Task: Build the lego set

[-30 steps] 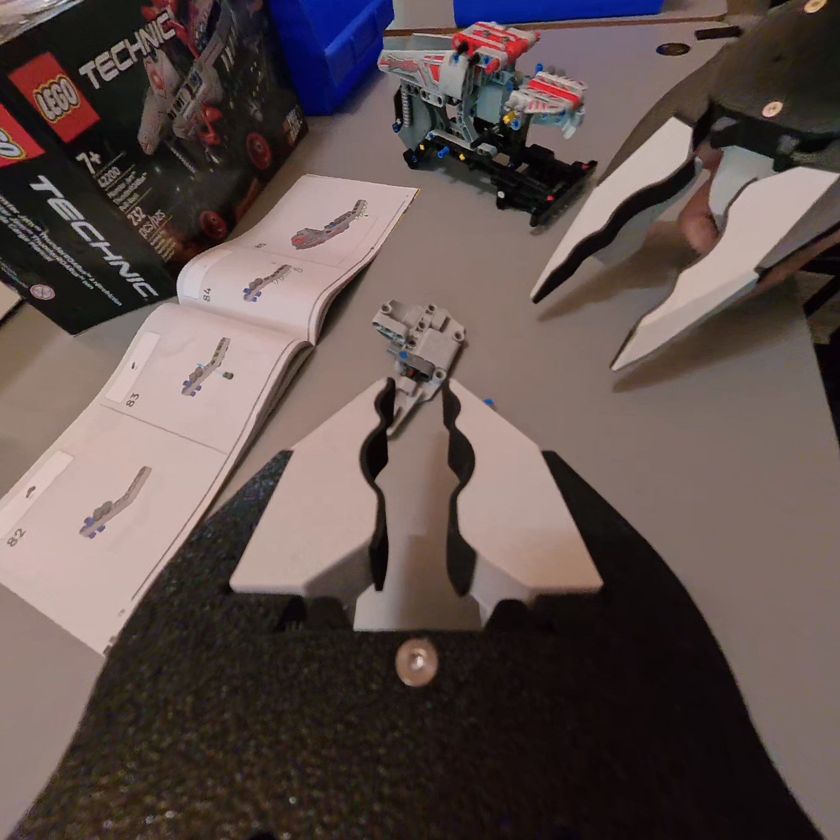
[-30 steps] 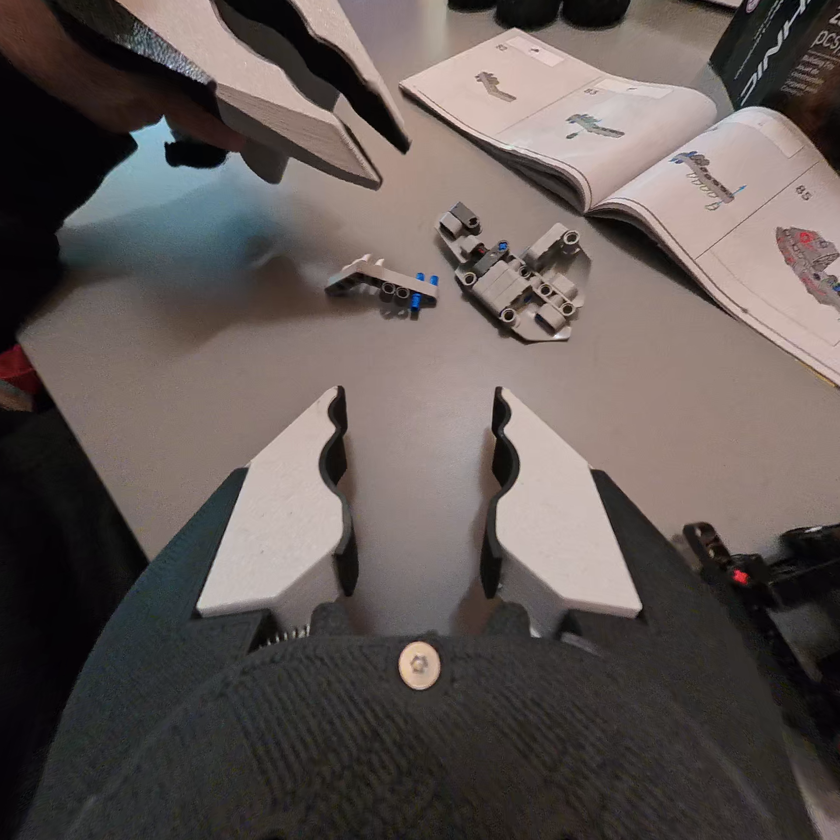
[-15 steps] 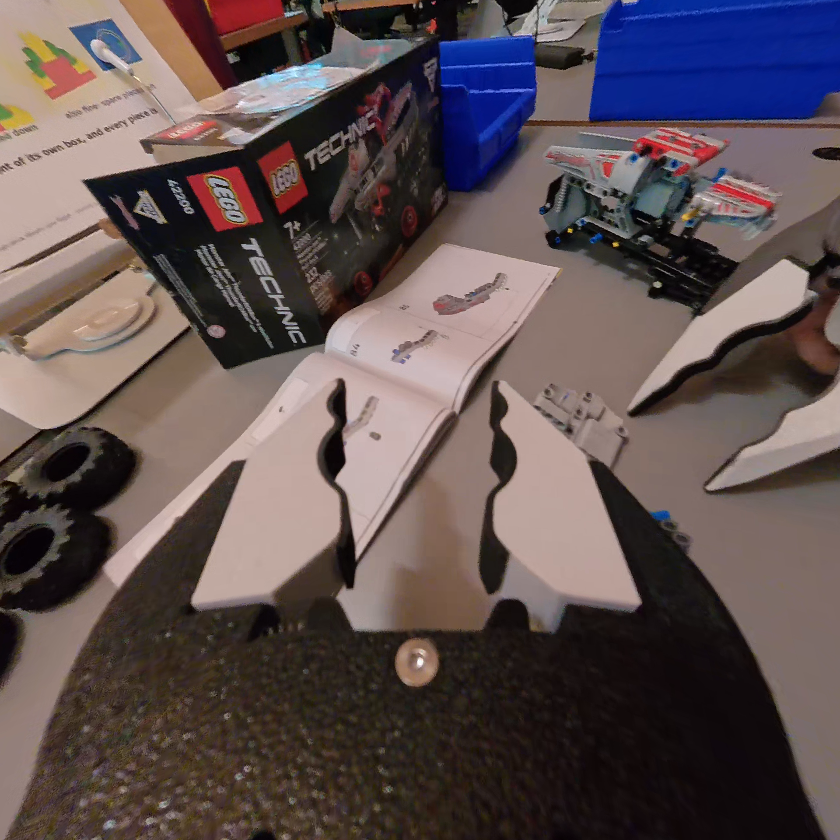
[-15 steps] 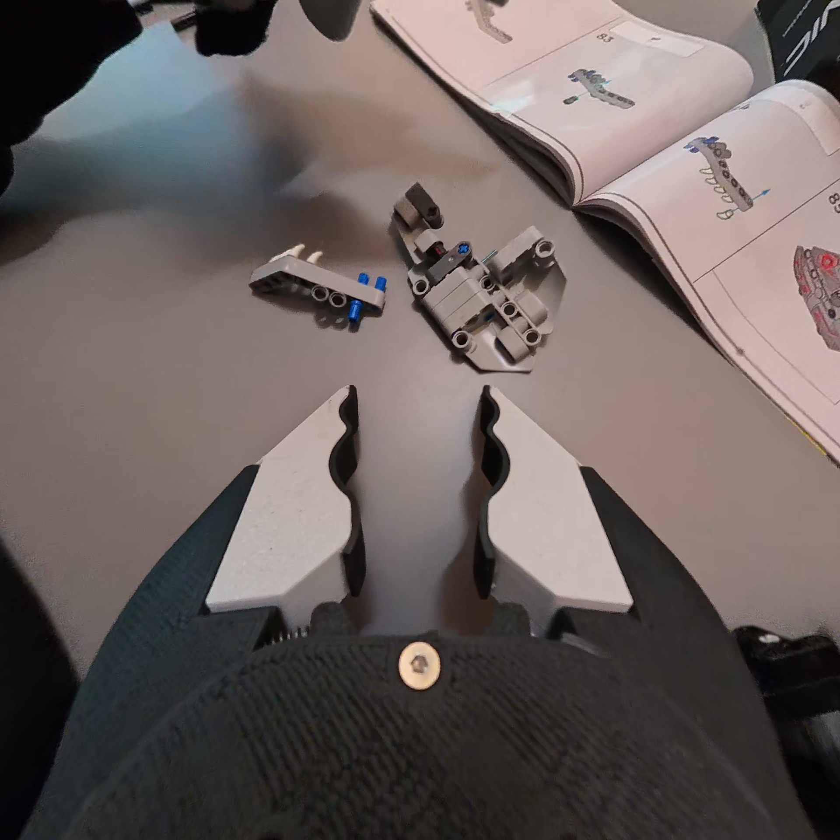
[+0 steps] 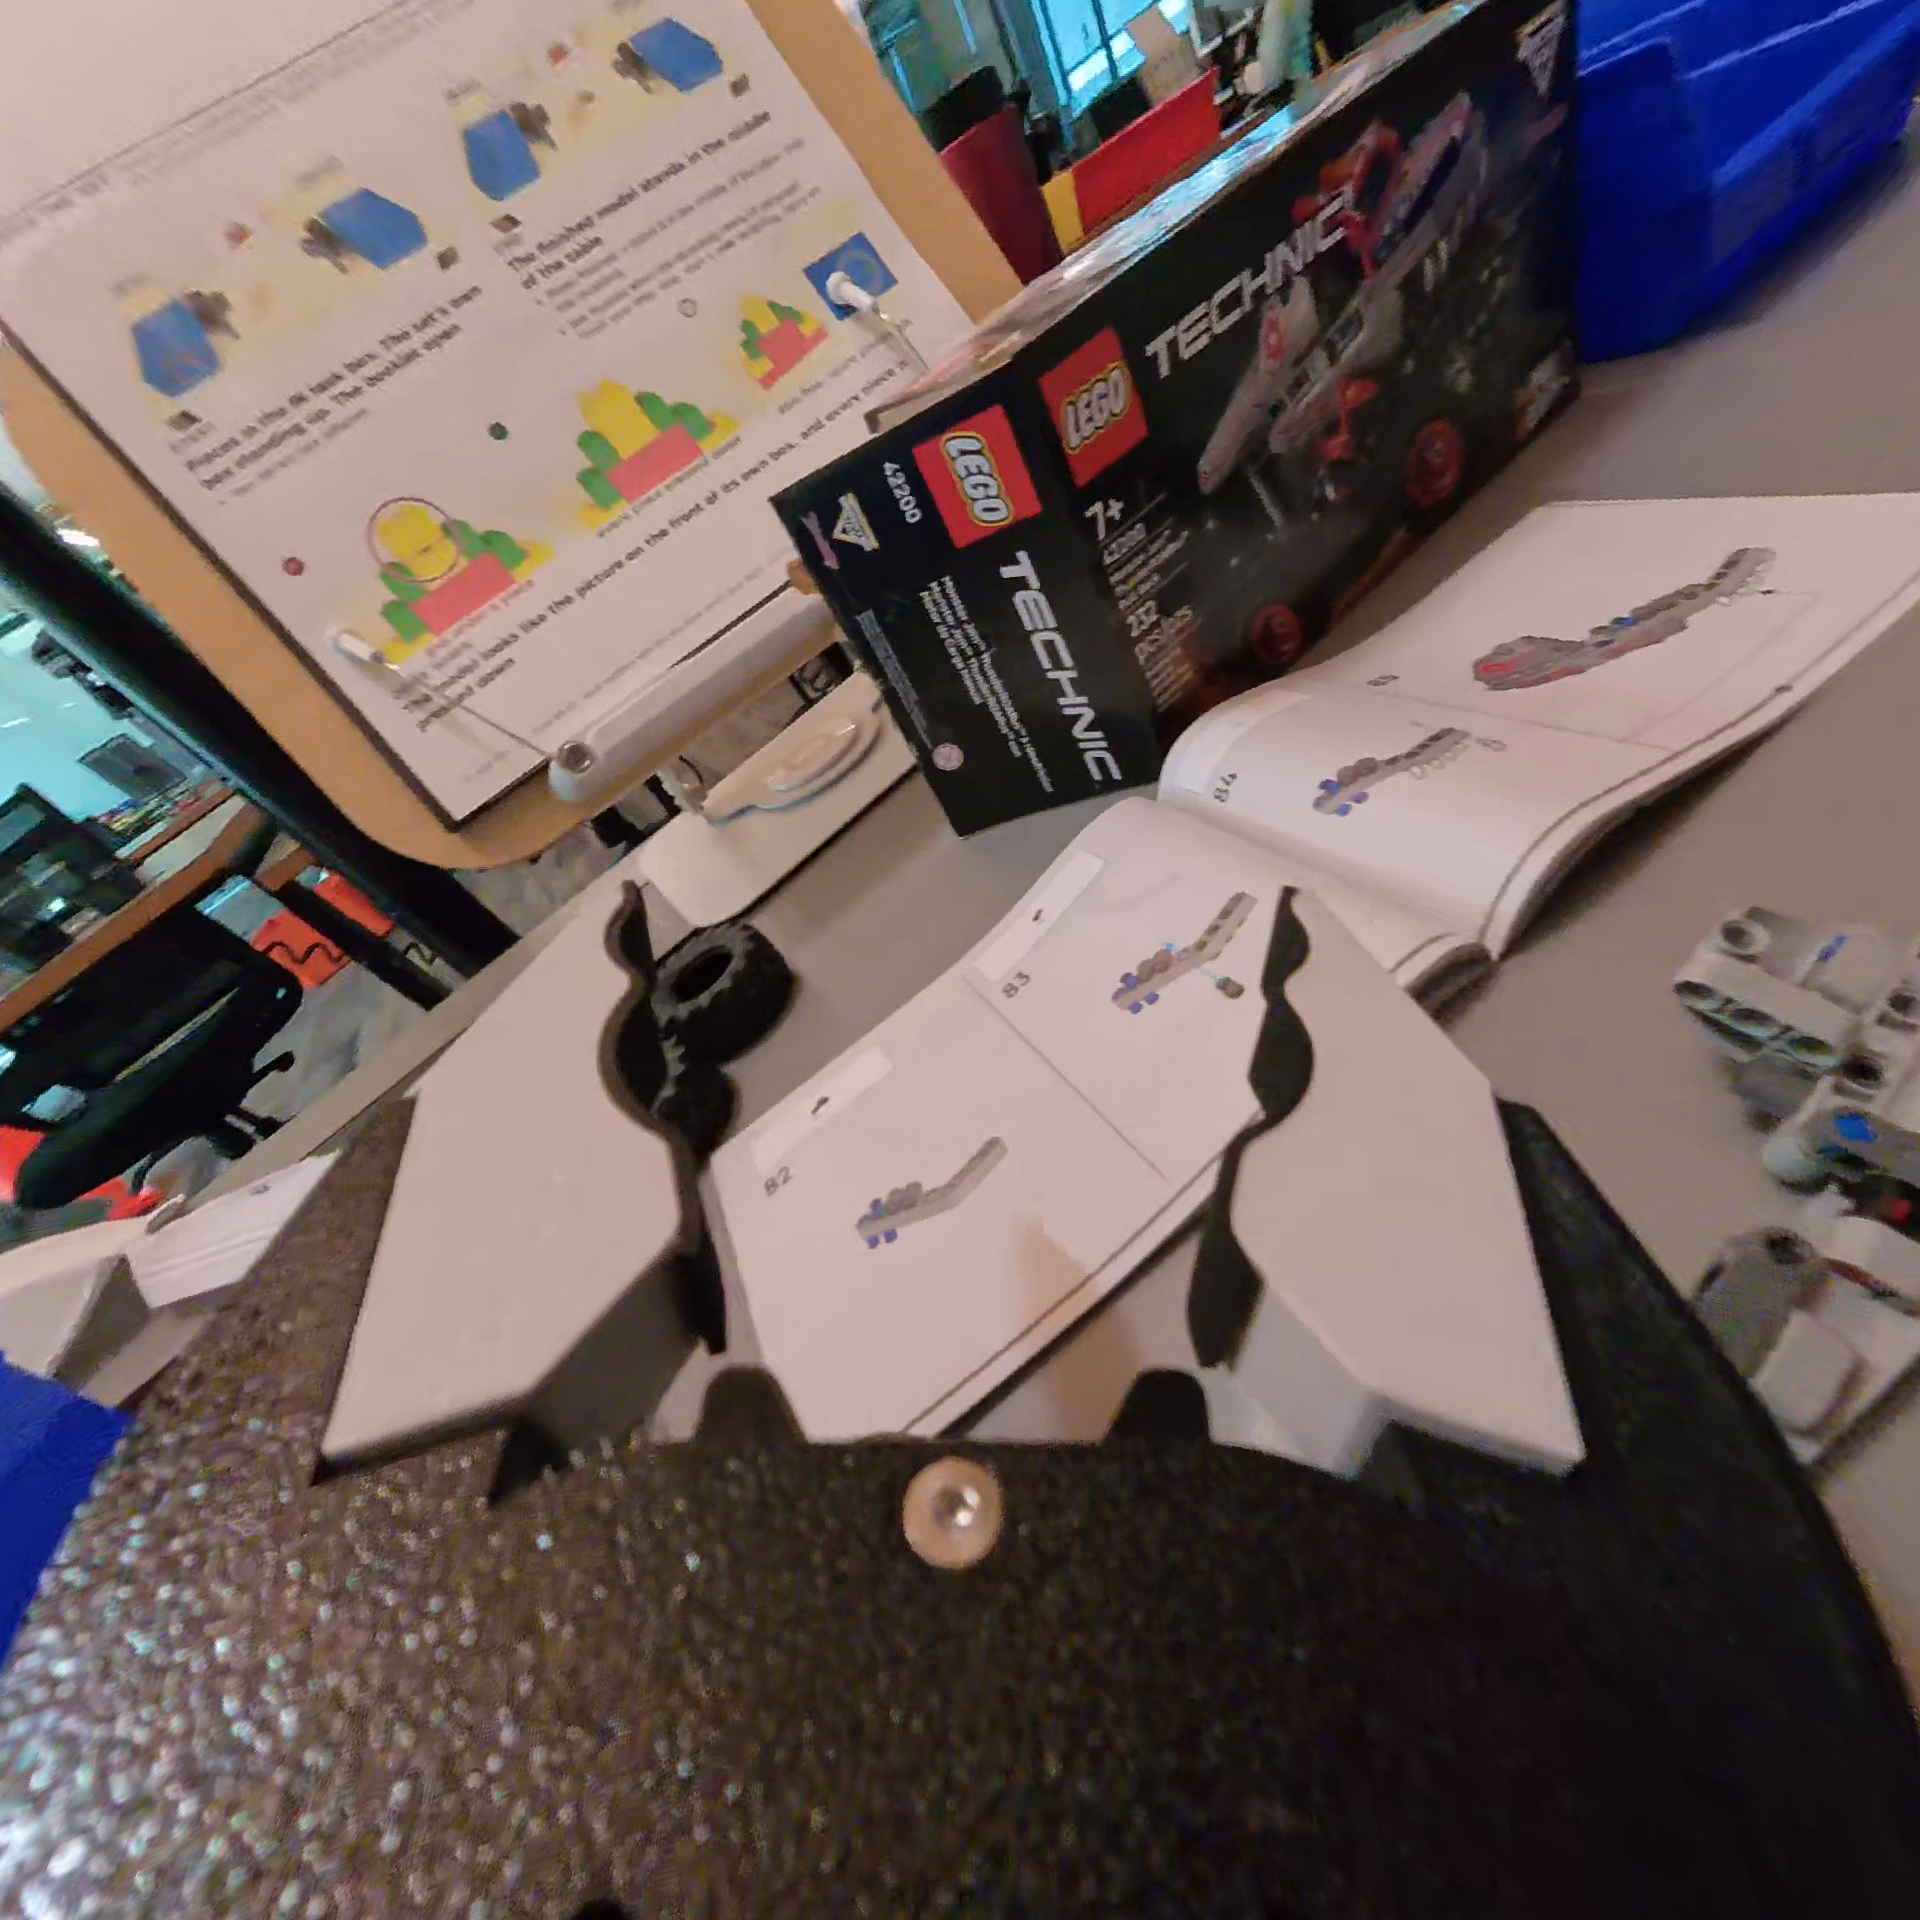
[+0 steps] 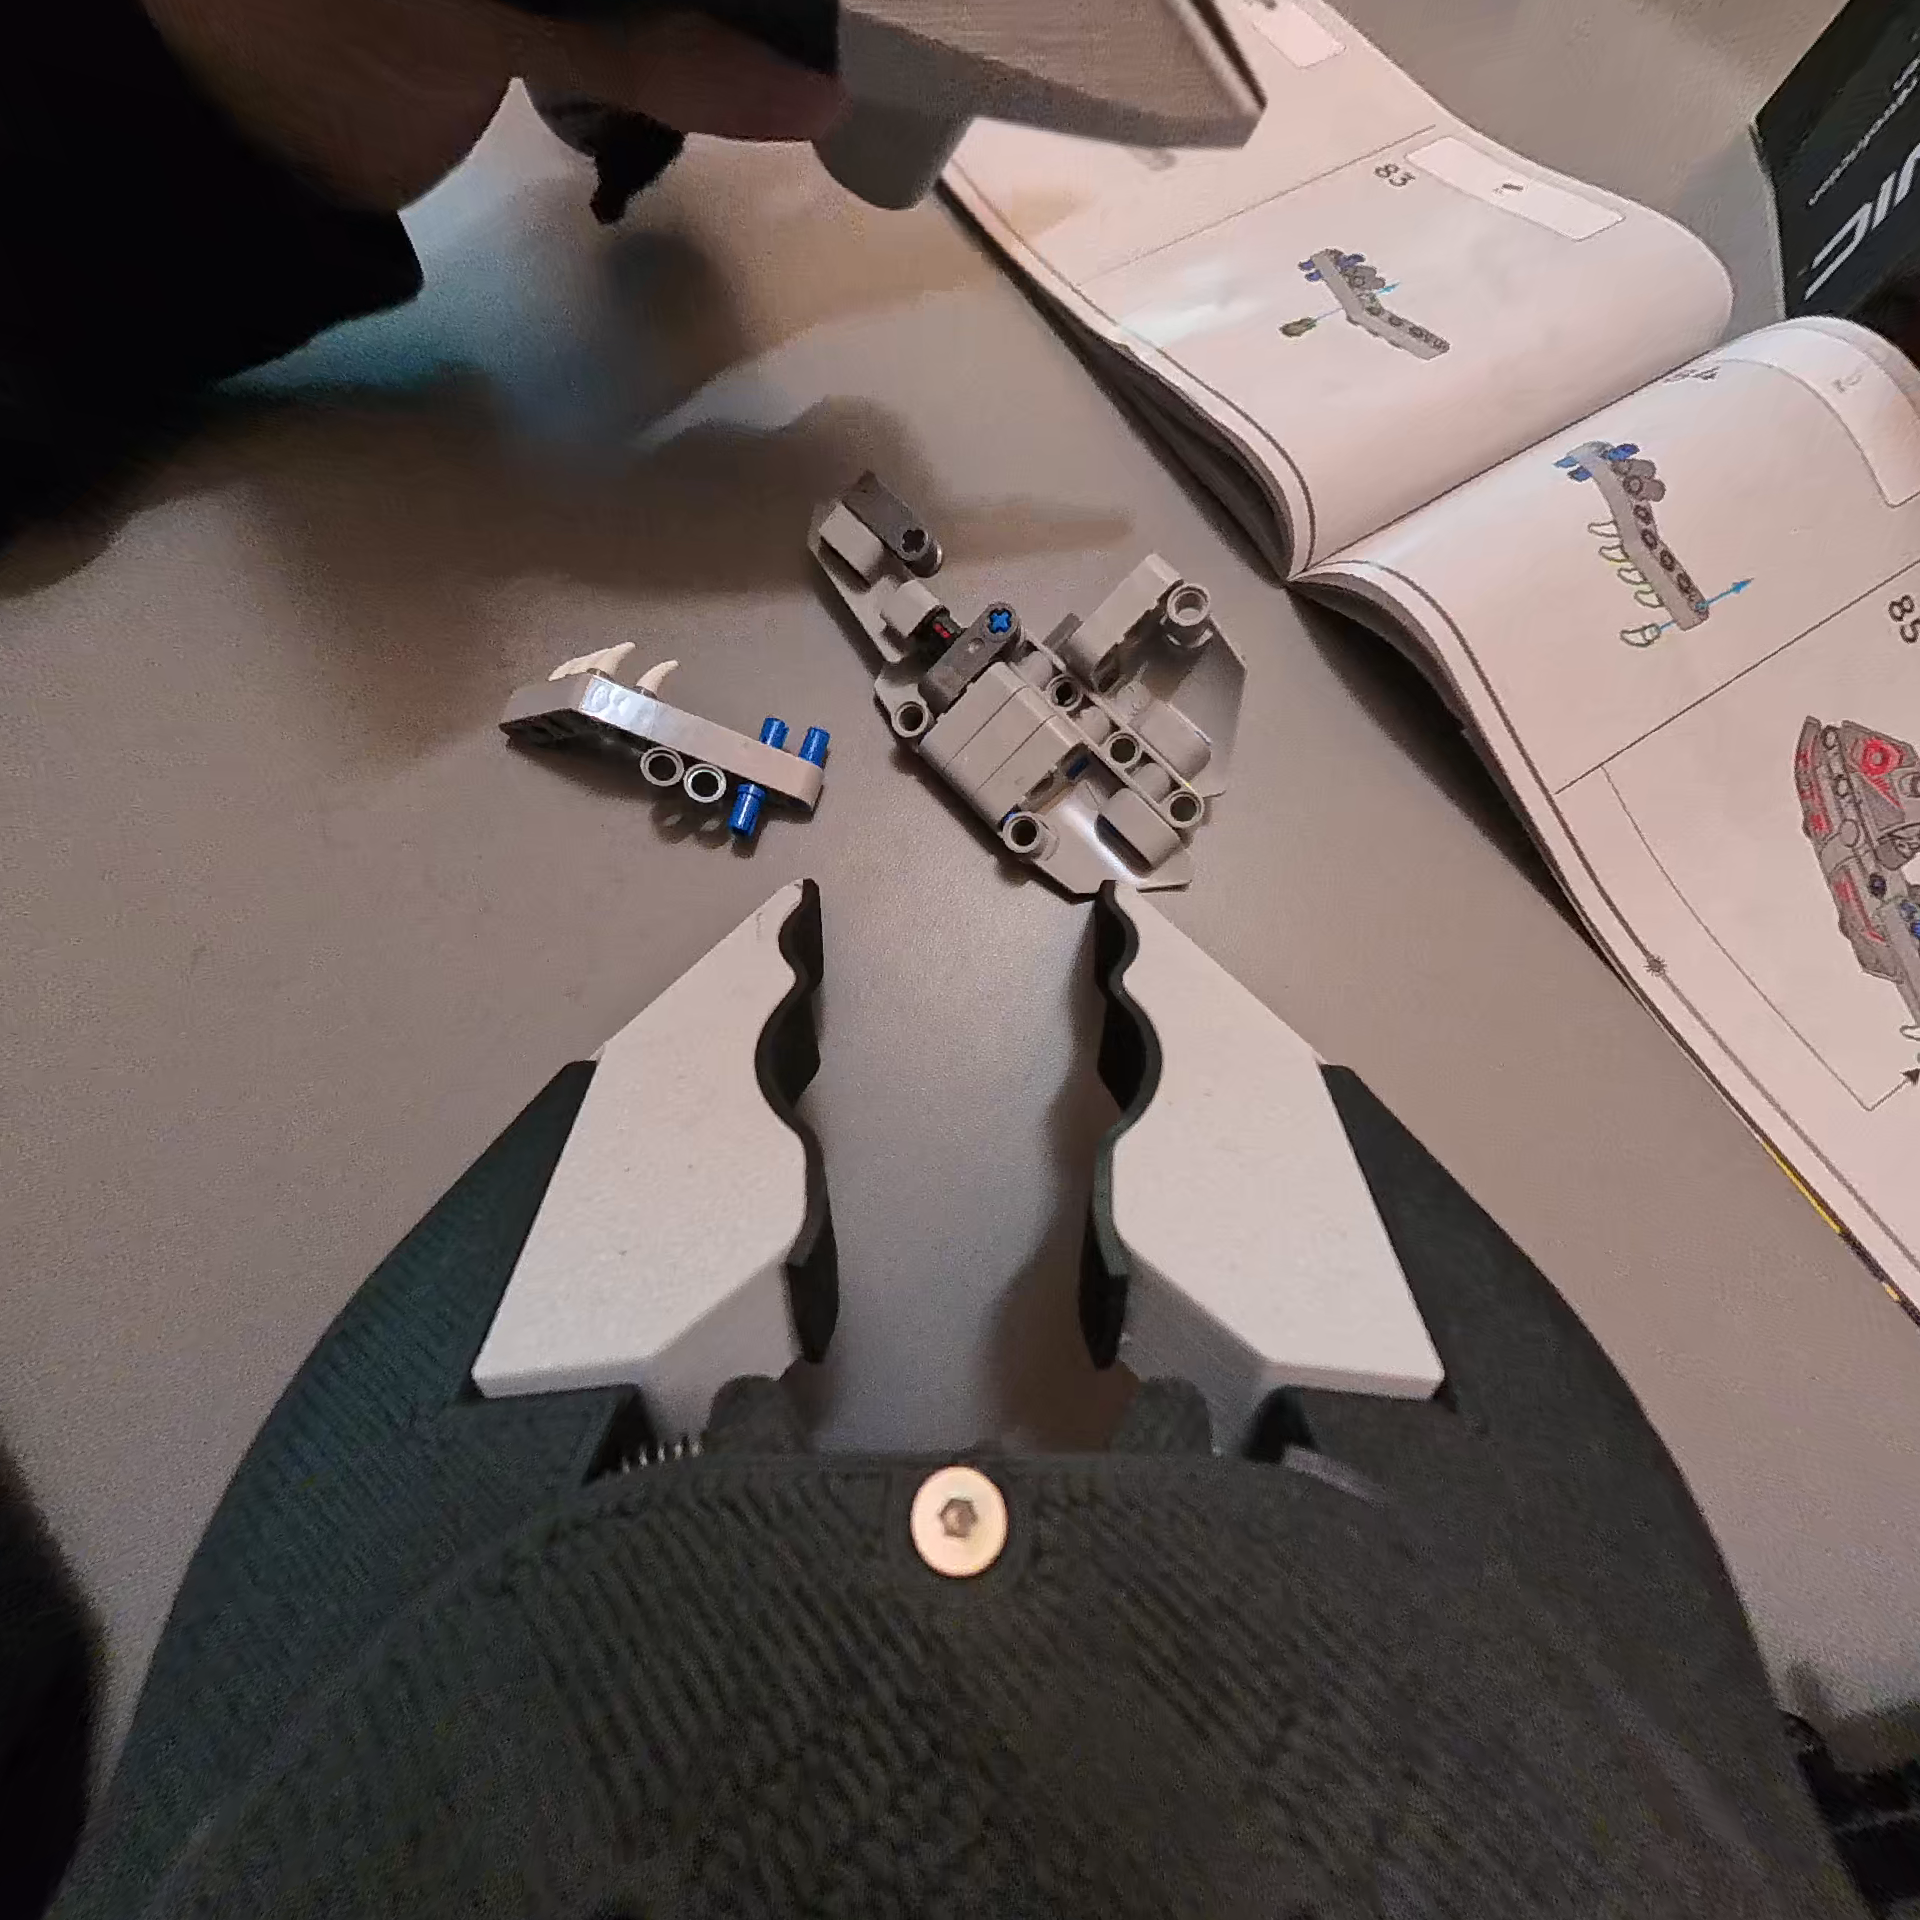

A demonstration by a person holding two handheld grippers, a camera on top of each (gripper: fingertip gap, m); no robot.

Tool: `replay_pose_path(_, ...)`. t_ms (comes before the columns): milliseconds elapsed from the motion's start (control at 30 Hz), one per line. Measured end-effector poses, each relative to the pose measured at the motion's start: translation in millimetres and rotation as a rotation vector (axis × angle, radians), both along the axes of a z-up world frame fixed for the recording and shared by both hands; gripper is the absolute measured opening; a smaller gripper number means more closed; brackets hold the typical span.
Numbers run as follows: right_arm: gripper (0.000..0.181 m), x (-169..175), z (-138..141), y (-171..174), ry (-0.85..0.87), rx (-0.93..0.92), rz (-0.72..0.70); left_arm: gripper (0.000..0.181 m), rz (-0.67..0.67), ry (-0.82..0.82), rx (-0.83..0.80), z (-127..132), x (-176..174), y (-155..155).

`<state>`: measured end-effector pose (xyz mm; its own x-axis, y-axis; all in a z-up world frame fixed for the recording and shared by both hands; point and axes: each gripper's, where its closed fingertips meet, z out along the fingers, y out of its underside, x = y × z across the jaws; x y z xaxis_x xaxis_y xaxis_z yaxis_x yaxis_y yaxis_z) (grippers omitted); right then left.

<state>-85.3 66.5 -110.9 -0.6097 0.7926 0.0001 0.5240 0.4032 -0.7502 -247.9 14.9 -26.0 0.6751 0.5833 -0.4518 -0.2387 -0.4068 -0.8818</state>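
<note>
A grey lego sub-assembly (image 6: 1049, 727) lies on the grey table just ahead of my right gripper (image 6: 951, 899), which is open and empty. A short grey beam with blue pins and white teeth (image 6: 670, 743) lies to its left. My left gripper (image 5: 951, 925) is wide open and empty, held over the open instruction booklet (image 5: 1049, 1122). The sub-assembly shows blurred at the right edge of the left wrist view (image 5: 1808, 1039). The left gripper's finger shows at the top of the right wrist view (image 6: 1039, 73).
The black lego box (image 5: 1195, 520) stands behind the booklet (image 6: 1558, 436). A black tyre (image 5: 717, 987) lies left of the booklet. Blue bins (image 5: 1745, 156) are at the back right. A poster board (image 5: 416, 364) stands beyond the table's left edge.
My left gripper let go of the sub-assembly, opened wide and swung left over the booklet. My right gripper moved forward toward the sub-assembly and narrowed a little.
</note>
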Motion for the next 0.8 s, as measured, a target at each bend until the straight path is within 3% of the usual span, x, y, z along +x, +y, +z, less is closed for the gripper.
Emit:
replay_pose_path(367, 0.052, 0, 0, 0, 0.001, 0.001, 0.001, 0.105, 0.276, 0.170, 0.073, 16, -27, -38)
replay_pose_path(600, 0.052, -1, 0, -1, -0.001, -0.001, 0.004, 0.110, 0.302, 0.239, 0.016, 12, -28, -33)
replay_pose_path(800, 0.052, -1, 0, -1, -0.002, -0.003, 0.004, 0.096, 0.287, 0.265, -0.018, 10, -24, -28)
